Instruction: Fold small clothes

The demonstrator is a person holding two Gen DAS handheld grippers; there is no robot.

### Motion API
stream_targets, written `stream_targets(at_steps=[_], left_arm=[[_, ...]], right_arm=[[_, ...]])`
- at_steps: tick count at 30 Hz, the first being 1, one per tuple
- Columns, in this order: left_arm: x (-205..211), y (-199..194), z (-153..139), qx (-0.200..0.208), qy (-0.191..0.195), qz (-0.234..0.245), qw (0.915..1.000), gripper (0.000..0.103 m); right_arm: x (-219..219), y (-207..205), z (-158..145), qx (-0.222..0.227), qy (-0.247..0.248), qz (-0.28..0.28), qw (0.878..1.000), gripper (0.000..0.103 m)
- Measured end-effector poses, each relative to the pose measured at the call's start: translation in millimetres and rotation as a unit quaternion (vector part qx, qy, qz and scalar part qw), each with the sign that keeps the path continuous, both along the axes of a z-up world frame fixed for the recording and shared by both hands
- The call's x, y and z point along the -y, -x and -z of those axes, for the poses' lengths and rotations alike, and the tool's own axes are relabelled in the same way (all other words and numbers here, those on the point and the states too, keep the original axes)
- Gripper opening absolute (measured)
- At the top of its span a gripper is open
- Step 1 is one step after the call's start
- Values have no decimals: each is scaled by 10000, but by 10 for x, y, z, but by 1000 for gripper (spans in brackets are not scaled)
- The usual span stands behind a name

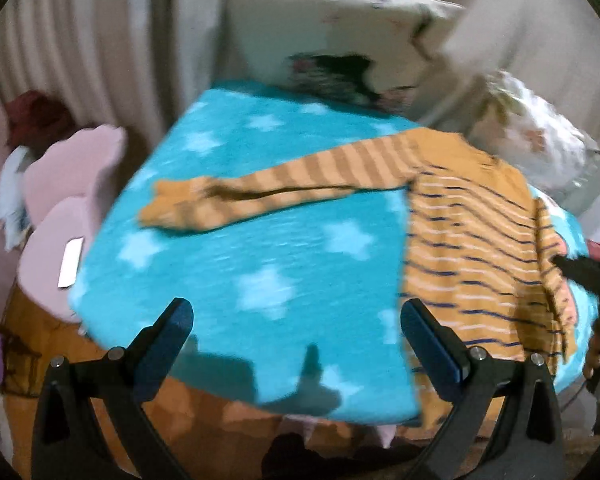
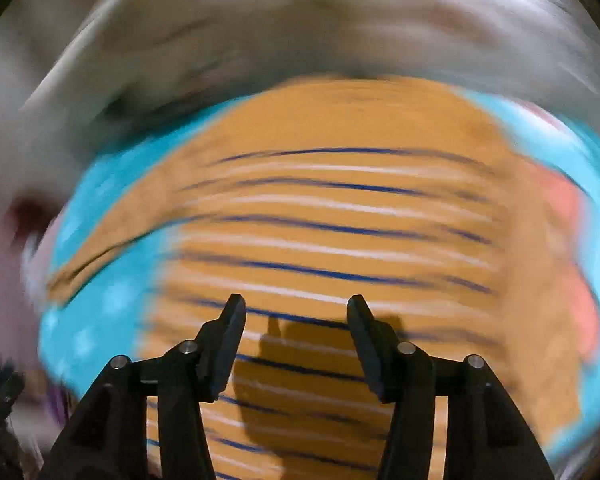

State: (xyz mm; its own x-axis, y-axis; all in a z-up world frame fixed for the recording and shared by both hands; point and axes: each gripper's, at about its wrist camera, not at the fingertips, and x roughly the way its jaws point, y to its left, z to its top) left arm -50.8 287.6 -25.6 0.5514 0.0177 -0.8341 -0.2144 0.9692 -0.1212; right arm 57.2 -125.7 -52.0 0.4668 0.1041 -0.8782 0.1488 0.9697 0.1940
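An orange striped long-sleeved shirt [image 1: 472,240] lies on a turquoise blanket with pale stars [image 1: 236,248]. Its body has navy and white stripes; one sleeve [image 1: 260,196] stretches out to the left. My left gripper [image 1: 296,316] is open and empty, above the blanket's near edge, left of the shirt's body. My right gripper [image 2: 296,308] is open and empty, hovering over the shirt's body [image 2: 340,220]; that view is blurred by motion. Its dark finger also shows in the left wrist view [image 1: 580,272] at the shirt's right side.
Pink cushions [image 1: 68,200] lie at the blanket's left edge. Pale pillows [image 1: 340,36] and a white floral bundle [image 1: 536,140] lie behind the blanket. An orange cover [image 1: 204,412] shows under the blanket's near edge. Curtains [image 1: 80,40] hang at the back left.
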Motion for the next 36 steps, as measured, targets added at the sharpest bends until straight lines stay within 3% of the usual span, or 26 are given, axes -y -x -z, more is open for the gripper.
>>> stream_targets(at_steps=[3, 6, 11, 12, 14, 16, 17, 18, 21, 24, 27, 30, 31, 33, 34, 35, 36], left_arm=[[422, -158, -44, -5, 38, 223, 9997, 103], [863, -273, -126, 73, 17, 401, 9992, 103], [1572, -376, -249, 208, -90, 705, 9973, 103], [1690, -381, -264, 230, -104, 749, 9969, 103], [1856, -380, -277, 256, -115, 801, 9964, 103], [2011, -388, -273, 263, -97, 794, 9964, 103], [2062, -385, -270, 264, -71, 769, 9967, 103], [2115, -380, -273, 271, -50, 710, 9971, 103], [2161, -328, -301, 331, -68, 524, 9981, 103], [2097, -236, -310, 341, -52, 175, 9993, 103], [1982, -166, -289, 269, 0, -187, 9995, 103], [1889, -100, -248, 143, 27, -447, 9989, 103], [1875, -85, -237, 97, 31, -488, 9988, 103], [1860, -39, -215, -16, -57, -565, 9984, 103], [1855, -23, -204, -67, -155, -605, 9980, 103], [1845, -13, -189, -110, -249, -632, 9976, 103], [1822, -5, -158, -142, -338, -640, 9973, 103]], right_arm=[[1111, 449, 55, -107, 208, 1235, 9921, 67], [1772, 789, 230, -285, -46, 1730, 9845, 67], [1788, 773, 637, -480, -476, 1242, 9900, 67], [1789, 741, 655, -443, -456, 1145, 9914, 75], [1588, 611, 653, -301, -479, 572, 9968, 76], [1383, 571, 662, -225, -345, 62, 9991, 58], [1225, 532, 667, -321, -274, -383, 9984, 25], [1156, 496, 651, -305, -189, -589, 9976, 15], [1306, 396, 508, -25, -135, -658, 9977, 13], [1827, 317, 289, 223, 77, 1, 9997, 13], [2629, 172, 153, 286, 793, 985, 9916, 13], [3297, 11, 168, -58, 1780, 2053, 9623, 19], [3482, -26, 190, -262, 1835, 2290, 9556, 21], [3655, 33, 129, -144, 1348, 2444, 9601, 28], [3645, 70, 79, 39, 1105, 2423, 9639, 36], [3546, 115, 32, 204, 941, 2326, 9678, 53], [3444, 96, 1, 279, 813, 2191, 9719, 58]])
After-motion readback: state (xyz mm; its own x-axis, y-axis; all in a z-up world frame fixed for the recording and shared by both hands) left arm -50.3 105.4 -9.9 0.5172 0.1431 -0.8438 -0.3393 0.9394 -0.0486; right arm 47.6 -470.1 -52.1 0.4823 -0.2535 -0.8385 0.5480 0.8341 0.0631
